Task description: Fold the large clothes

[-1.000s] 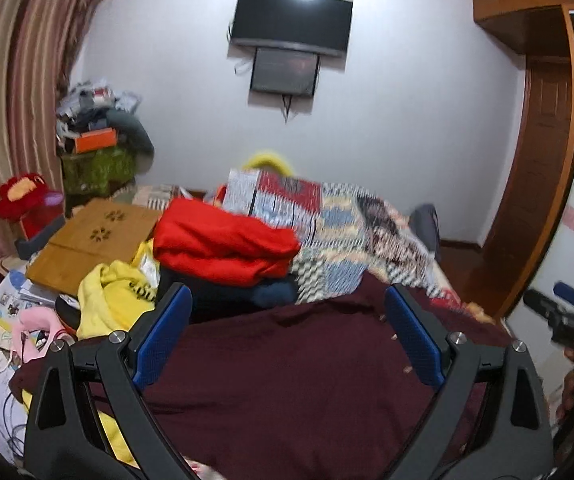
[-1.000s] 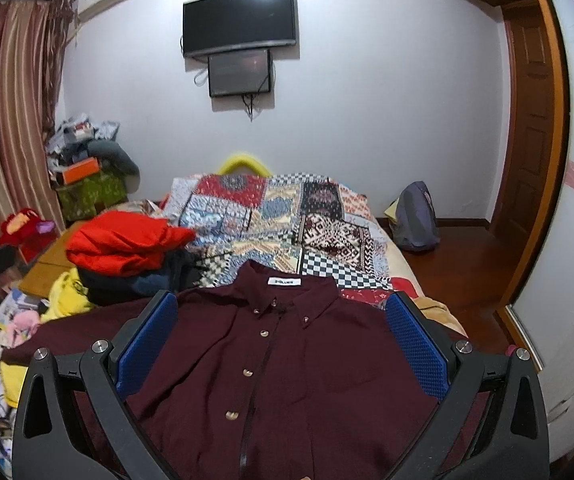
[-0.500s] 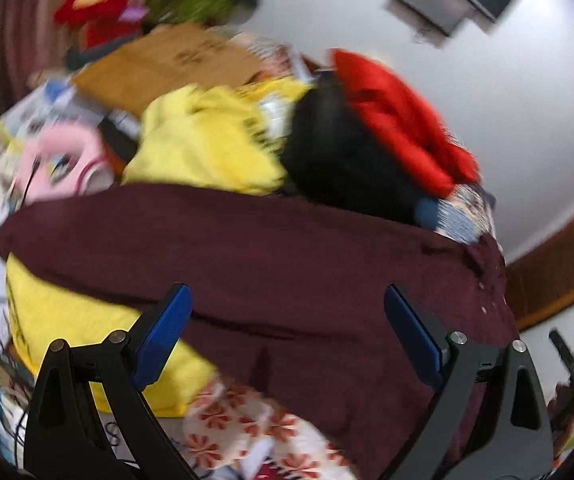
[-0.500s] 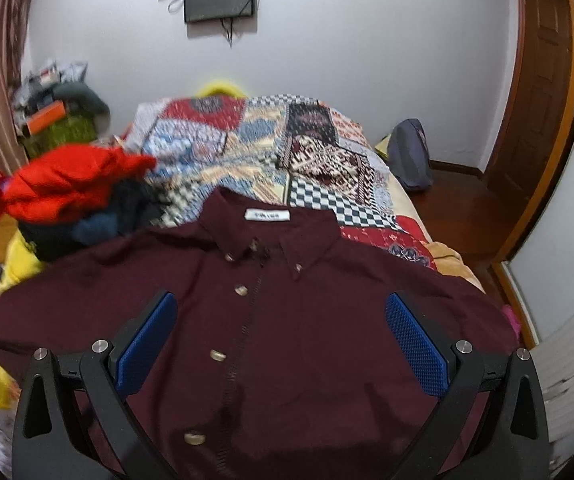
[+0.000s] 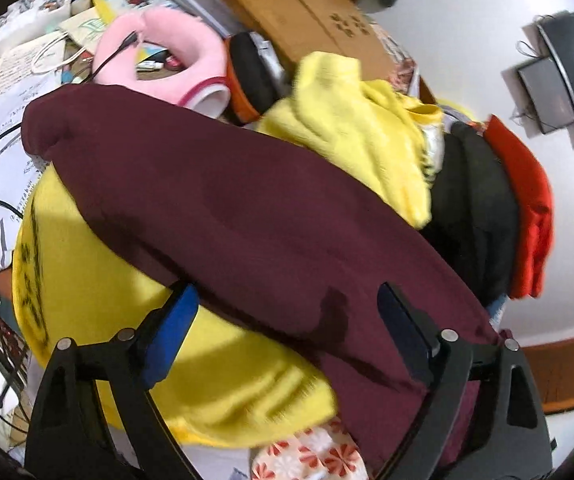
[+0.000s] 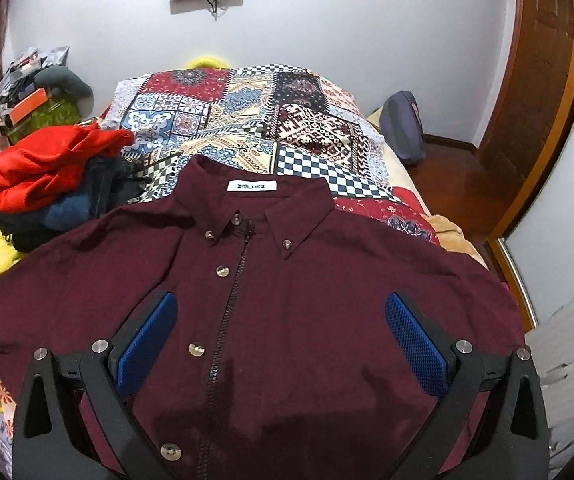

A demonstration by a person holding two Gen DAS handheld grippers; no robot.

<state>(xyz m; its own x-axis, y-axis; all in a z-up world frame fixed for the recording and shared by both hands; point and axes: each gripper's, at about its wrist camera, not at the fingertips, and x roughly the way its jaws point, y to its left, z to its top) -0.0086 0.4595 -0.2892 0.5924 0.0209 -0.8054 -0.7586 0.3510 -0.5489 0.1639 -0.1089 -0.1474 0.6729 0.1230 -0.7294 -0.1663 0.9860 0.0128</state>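
Observation:
A maroon button-up shirt [image 6: 287,320] lies flat, front up, on the bed, collar away from me. My right gripper [image 6: 283,328] is open and empty, hovering low over the shirt's chest. In the left wrist view the shirt's sleeve [image 5: 207,200] stretches up-left, draped over a yellow garment [image 5: 99,320]. My left gripper [image 5: 287,320] is open and empty just above the sleeve near the shoulder.
A patchwork quilt [image 6: 247,120] covers the bed behind the shirt. A pile of red, dark and blue clothes [image 6: 47,176] sits at the left. A pink neck pillow [image 5: 175,48], cables, papers and a wooden box [image 5: 299,12] crowd the left side. A bag [image 6: 403,128] lies by the wall.
The left gripper has swung down and left, from facing the room to pointing at the sleeve. The right gripper has tilted down and moved closer over the shirt's chest.

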